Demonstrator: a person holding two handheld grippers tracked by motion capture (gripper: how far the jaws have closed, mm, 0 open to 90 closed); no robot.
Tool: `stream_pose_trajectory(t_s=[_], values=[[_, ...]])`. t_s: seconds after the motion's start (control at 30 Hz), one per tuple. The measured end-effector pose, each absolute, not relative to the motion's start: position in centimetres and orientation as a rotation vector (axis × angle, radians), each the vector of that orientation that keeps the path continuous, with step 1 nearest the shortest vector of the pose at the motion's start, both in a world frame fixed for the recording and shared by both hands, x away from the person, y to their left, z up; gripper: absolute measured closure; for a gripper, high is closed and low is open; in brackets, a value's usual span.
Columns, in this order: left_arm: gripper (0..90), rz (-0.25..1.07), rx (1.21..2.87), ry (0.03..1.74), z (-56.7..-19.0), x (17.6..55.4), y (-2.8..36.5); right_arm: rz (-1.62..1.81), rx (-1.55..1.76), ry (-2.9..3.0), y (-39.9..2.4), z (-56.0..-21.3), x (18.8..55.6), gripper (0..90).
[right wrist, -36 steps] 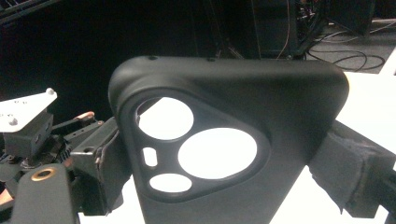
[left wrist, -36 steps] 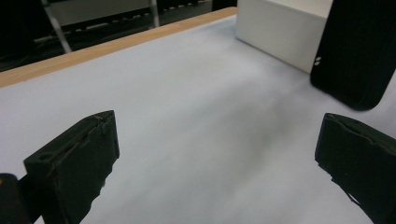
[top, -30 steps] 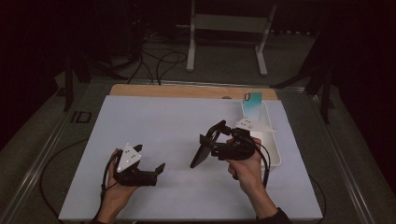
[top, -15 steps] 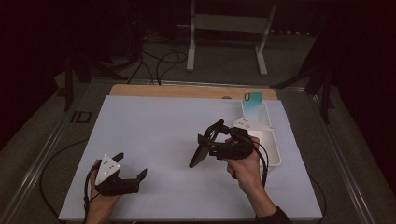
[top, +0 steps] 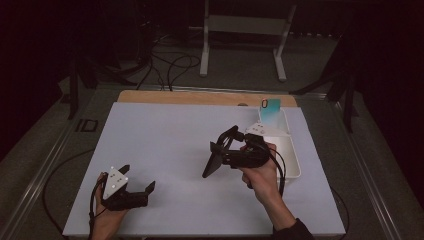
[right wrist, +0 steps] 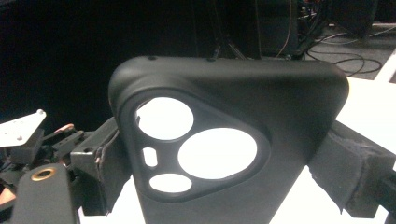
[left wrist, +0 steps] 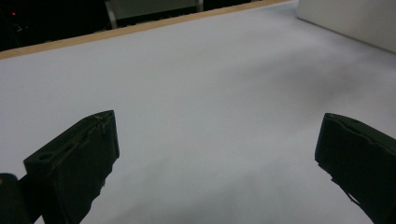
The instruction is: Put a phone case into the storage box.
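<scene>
A black phone case (top: 211, 166) with a three-hole camera cut-out (right wrist: 289, 107) hangs tilted above the middle of the white mat. My right gripper (top: 223, 150) is shut on it, one jaw on each long edge (right wrist: 229, 168). My left gripper (top: 140, 181) rests low near the mat's front left corner, held by a hand. Its jaws stand wide apart (left wrist: 217, 158) with only bare mat between the fingers (left wrist: 74, 163).
A white tray (top: 292, 150) lies at the mat's right side, just behind my right hand, with a teal item (top: 270, 110) upright at its far end. A wooden strip (top: 200, 97) borders the far edge. A metal stand (top: 245, 30) and cables are on the floor beyond.
My left gripper has drawn back and left toward the mat's front left corner. The right gripper and the phone case have stayed nearly still.
</scene>
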State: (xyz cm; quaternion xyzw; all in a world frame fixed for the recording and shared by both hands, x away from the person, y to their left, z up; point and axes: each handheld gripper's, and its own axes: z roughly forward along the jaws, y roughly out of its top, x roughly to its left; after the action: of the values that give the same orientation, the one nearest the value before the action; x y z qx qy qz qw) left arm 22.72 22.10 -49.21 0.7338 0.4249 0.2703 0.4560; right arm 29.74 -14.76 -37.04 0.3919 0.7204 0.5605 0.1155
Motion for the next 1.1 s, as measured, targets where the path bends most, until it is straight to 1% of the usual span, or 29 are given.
stream_pose_trajectory(t_s=[0.73, 1.1], values=[[0.3, 0.666, 1.802, 1.067, -49.4, 22.7, 22.3, 1.525, 1.160, 2.047, -16.5, -35.0, 32.4, 13.7], [0.3, 0.665, 1.814, 1.065, -49.4, 22.7, 22.1, 1.486, 1.184, 2.021, -17.4, -34.5, 33.6, 13.8]])
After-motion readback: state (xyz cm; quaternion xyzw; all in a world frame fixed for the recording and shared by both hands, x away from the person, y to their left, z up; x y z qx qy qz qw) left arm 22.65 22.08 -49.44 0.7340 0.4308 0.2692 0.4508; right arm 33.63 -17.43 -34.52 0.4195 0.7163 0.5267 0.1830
